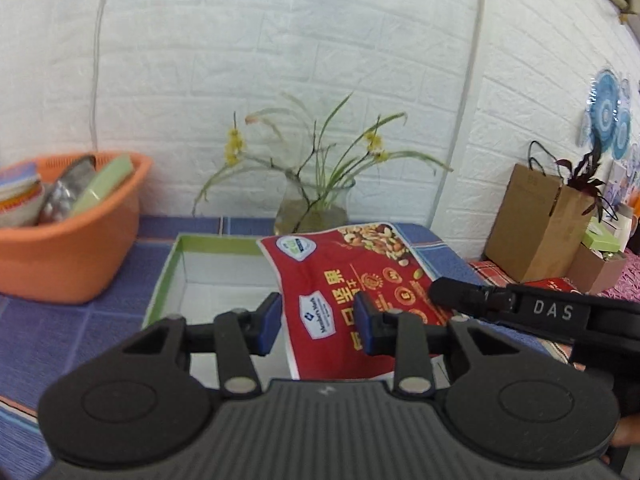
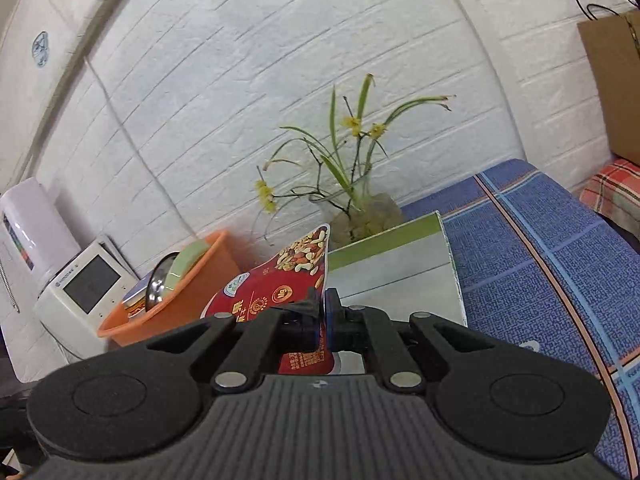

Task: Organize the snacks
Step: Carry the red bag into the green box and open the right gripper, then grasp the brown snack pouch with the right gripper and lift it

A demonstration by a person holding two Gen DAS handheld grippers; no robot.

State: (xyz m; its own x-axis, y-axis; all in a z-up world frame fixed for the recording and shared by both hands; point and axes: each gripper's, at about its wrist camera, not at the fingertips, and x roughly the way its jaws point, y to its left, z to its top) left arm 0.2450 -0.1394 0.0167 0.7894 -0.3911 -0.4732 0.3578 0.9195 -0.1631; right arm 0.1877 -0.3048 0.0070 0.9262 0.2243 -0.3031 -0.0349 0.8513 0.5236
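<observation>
Landmark: the green-rimmed box [image 1: 176, 264], open-topped with a pale inside, lying on the blue checked cloth [image 1: 60, 328].

Nut pouch: the red nut pouch [image 1: 344, 292] hangs over the box's right half, lifted clear of the box floor as far as I can judge, its far end with the printed nuts pointing toward the plant vase [image 1: 312, 208] behind the box.

Right gripper: the right gripper [image 2: 322, 316] has its blue pads pressed together on the pouch's edge, carrying it.

Left gripper: the left gripper [image 1: 316, 322] stands partly open in front of the box, with the pouch seen in the gap beyond the pads; neither pad appears to press on it (the blur makes this hard to settle).

Handling: a flat, glossy foil pouch, likely light, limp and slippery, with loose nuts that shift; it bends and sags away from the pinch.

Where to hold: best on the flat sealed margin, where the film is doubled and stiff, not on the filled middle.

Nearby: the orange basket [image 1: 80, 248] sits left of the box and the brown paper bag [image 1: 532, 224] well right of it.
</observation>
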